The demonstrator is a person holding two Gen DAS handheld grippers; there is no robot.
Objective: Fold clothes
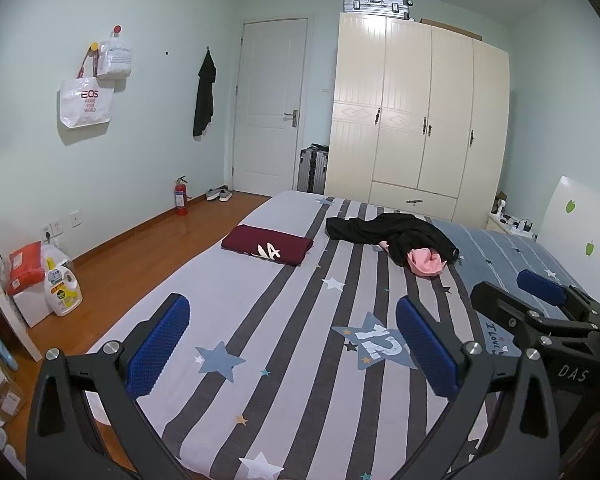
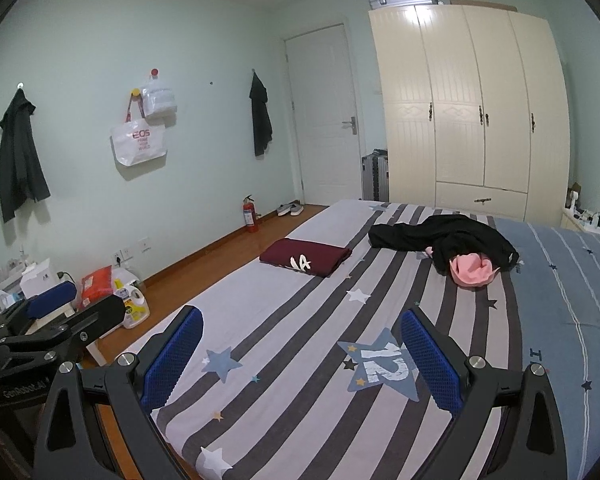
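Both my claws hang over the near end of the bed (image 1: 260, 360), empty. My left gripper (image 1: 292, 344) has its jaws spread wide, and my right gripper (image 2: 302, 356) is just as wide apart, nothing between the pads. One piece looks finished: the maroon shirt (image 1: 266, 245) lies folded near the left edge. Well apart from it, to the right, sits the heap, a black garment (image 1: 392, 234) crumpled over something pink (image 1: 425, 263). So I judge I'm between pieces, reaching out. Next I need to travel forward, pinch the black cloth's edge and drag it flat.
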